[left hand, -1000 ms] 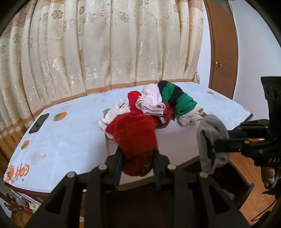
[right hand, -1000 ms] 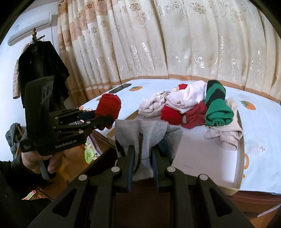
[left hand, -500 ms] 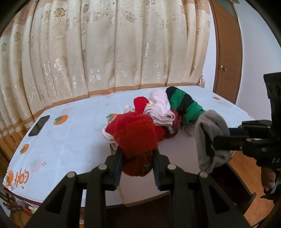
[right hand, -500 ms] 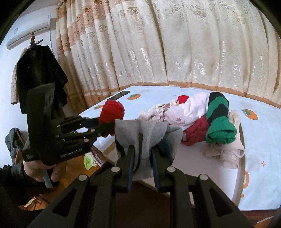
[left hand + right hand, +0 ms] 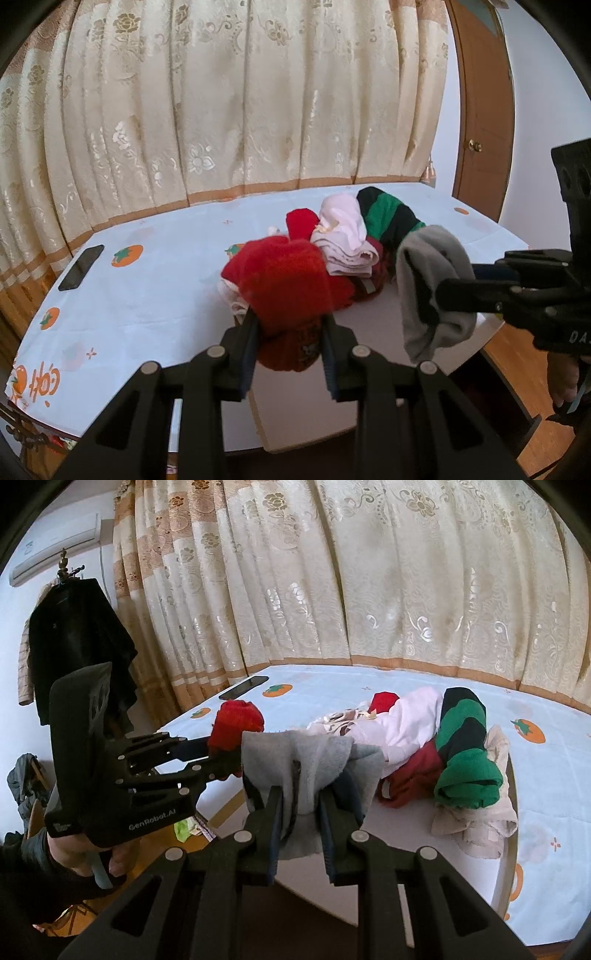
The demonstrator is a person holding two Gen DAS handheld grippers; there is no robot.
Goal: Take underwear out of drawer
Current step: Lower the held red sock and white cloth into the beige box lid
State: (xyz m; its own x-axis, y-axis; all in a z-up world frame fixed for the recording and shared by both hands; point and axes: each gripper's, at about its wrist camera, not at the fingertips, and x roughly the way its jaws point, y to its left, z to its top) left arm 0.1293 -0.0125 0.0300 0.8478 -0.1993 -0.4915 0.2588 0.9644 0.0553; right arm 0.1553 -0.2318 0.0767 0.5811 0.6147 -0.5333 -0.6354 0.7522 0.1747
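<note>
My left gripper point(image 5: 288, 325) is shut on a bunched red underwear point(image 5: 284, 284), held above the near edge of the table. My right gripper point(image 5: 301, 797) is shut on a grey underwear point(image 5: 306, 764) that drapes over both fingers. Each gripper shows in the other's view: the right gripper point(image 5: 443, 295) with the grey underwear point(image 5: 432, 288) at the right, the left gripper point(image 5: 218, 764) with the red underwear point(image 5: 236, 725) at the left. A pile of clothes point(image 5: 354, 236) in red, white, green-black and beige lies on the table just beyond both grippers. The drawer is not visible.
The table carries a white cloth with orange fruit prints point(image 5: 129, 280) and a pale board point(image 5: 369, 325) under the pile. A dark phone point(image 5: 81, 267) lies at its far left. Curtains point(image 5: 221, 110) hang behind; a wooden door point(image 5: 480, 129) stands right, a coat rack point(image 5: 74, 642) left.
Both grippers have moved forward over the table towards the pile, each still holding its garment. The pile now looks closer and the table edge has dropped lower in both views.
</note>
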